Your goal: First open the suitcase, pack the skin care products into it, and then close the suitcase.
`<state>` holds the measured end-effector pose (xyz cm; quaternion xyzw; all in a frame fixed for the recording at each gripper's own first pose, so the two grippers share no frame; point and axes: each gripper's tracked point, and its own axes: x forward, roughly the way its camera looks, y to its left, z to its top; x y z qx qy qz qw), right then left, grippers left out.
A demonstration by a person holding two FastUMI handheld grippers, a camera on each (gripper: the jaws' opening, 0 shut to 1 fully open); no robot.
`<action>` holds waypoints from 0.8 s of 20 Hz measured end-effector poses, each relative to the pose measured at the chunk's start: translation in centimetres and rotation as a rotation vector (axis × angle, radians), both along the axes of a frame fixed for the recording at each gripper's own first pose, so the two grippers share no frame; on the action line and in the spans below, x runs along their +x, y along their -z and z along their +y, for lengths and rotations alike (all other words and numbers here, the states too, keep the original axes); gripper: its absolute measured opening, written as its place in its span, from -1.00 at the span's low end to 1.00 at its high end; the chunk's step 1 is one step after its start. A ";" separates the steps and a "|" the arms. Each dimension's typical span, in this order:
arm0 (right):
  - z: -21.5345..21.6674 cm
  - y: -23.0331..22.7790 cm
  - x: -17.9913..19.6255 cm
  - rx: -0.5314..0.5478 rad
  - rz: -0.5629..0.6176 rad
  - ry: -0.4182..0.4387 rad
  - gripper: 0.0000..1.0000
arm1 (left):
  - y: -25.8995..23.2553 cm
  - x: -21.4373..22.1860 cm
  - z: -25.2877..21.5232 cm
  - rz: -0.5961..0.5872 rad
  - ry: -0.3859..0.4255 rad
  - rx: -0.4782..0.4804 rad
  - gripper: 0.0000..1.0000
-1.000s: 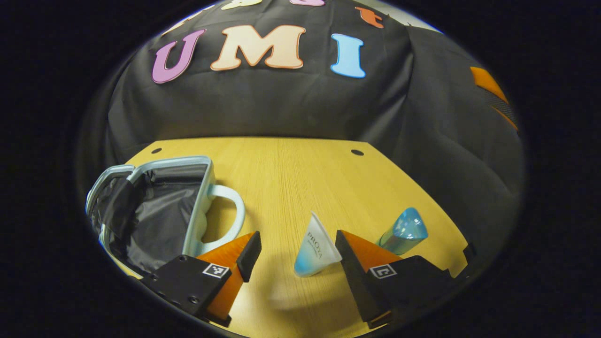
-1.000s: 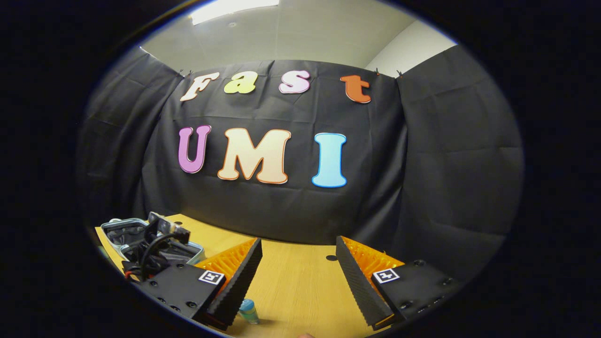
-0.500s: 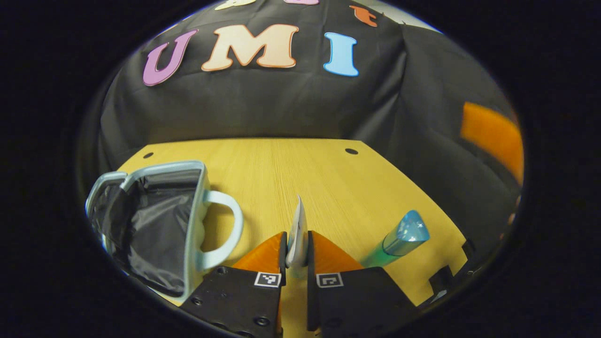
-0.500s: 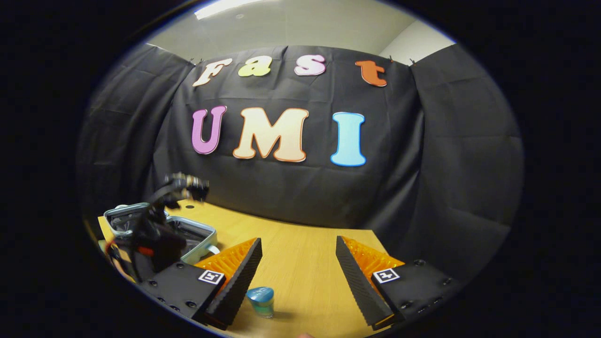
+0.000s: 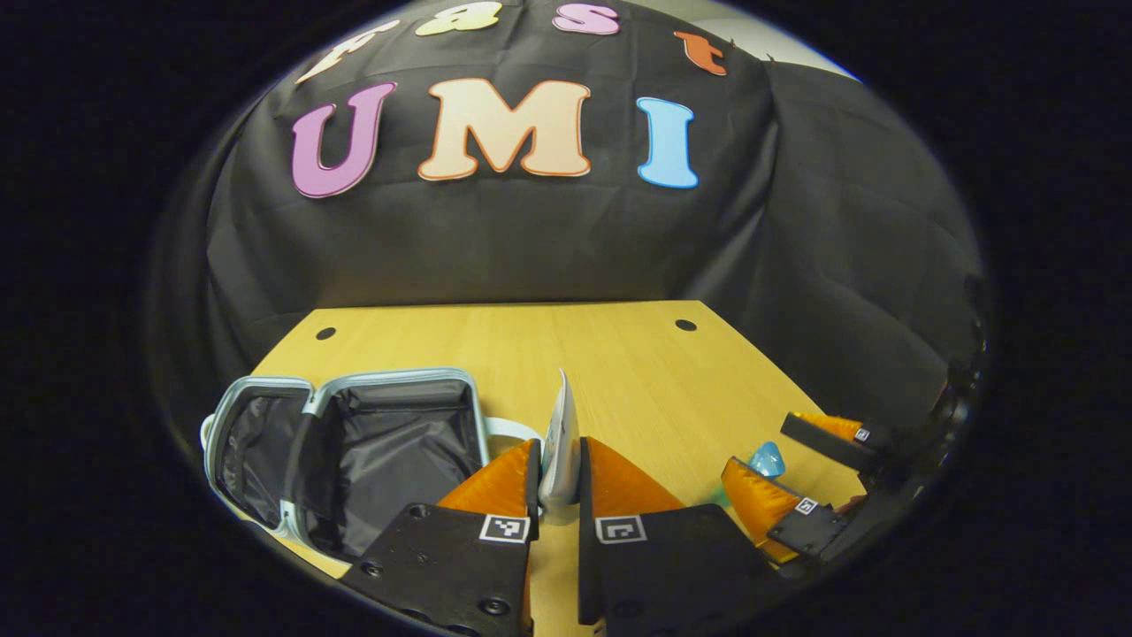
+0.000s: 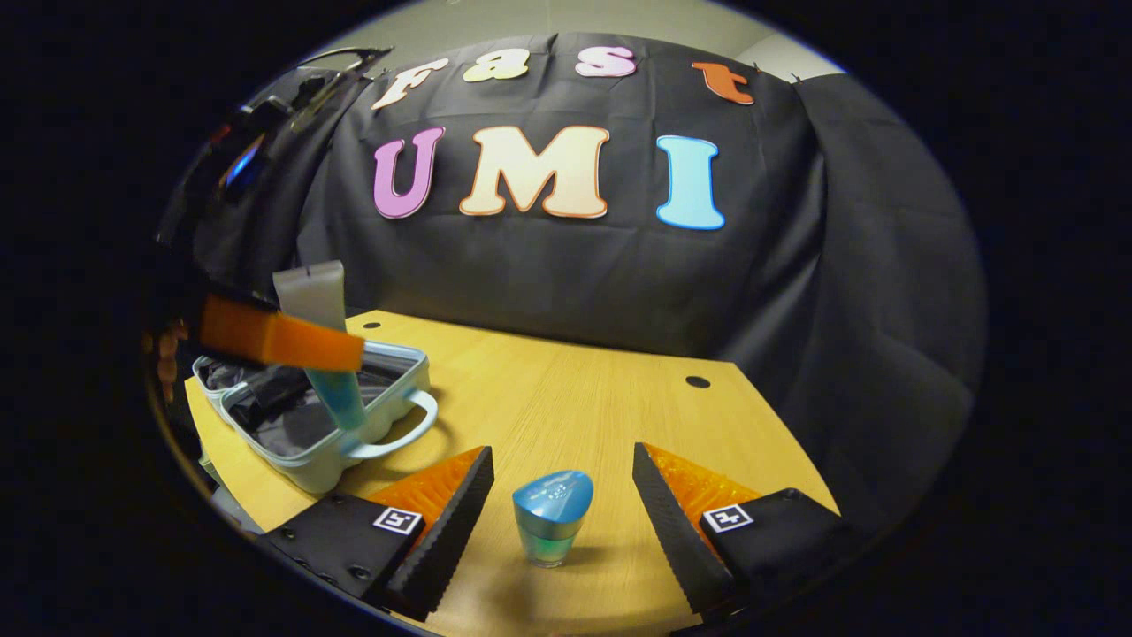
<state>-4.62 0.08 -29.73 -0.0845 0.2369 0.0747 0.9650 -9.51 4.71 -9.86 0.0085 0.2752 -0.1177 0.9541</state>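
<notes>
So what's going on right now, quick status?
Left gripper shut on tube, lifted beside open suitcase. Right gripper open around blue bottle standing on table. Nothing in the way.

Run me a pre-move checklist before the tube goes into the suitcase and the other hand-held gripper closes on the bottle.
1. Suitcase open, lined inside showing: ok.
2. Tube clamped between both fingers of the left hand-held gripper: ok.
3. Tube lifted off the table and near the suitcase, as the right gripper view shows: ok. Whether it hangs right over the opening: cannot tell.
4. Right hand-held gripper open, with the bottle standing upright between its fingers: ok.
5. Right fingers touching the bottle: not ok, a gap shows on each side.
6. Other products already inside the suitcase: cannot tell.
</notes>
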 end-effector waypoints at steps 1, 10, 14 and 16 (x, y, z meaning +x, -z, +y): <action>-0.1 0.9 -0.1 -0.007 0.017 0.007 0.98 | -0.4 -0.2 0.8 -0.001 -0.015 0.001 -0.75; -0.4 5.4 -0.4 0.018 0.170 0.039 0.10 | -1.0 -1.5 9.8 0.017 -0.179 0.046 -0.74; 1.1 5.0 -0.4 0.090 0.226 0.034 -0.03 | 0.1 -1.8 12.8 0.059 -0.222 0.067 -0.74; 2.8 3.6 -0.2 0.102 0.228 -0.002 -0.10 | 1.7 -1.7 14.1 0.102 -0.234 0.085 -0.74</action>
